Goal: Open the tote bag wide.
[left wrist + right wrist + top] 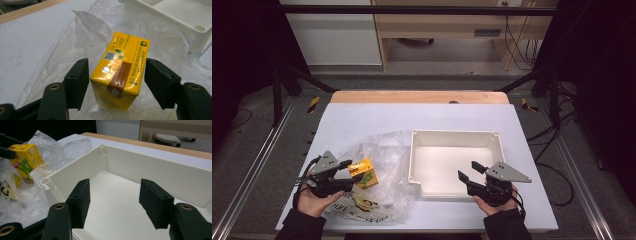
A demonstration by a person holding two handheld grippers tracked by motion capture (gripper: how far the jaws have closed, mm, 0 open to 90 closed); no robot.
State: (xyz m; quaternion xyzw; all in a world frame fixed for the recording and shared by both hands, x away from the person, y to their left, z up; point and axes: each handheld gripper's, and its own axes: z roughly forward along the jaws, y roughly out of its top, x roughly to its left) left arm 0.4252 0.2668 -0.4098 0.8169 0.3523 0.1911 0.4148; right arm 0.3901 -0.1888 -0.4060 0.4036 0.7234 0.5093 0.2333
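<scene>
One yellow carton sat mid-frame between the left gripper's parted jaws, apparently unclamped; the left hand reached from lower left.

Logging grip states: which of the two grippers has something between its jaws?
The left gripper: the yellow drink carton sits between its jaws over the plastic bag. The right gripper hovers open above the white tray.

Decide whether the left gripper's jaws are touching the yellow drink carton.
Cannot tell. In the left gripper view the left gripper straddles the yellow drink carton; one pad seems to meet its side, the other shows a slight gap.
</scene>
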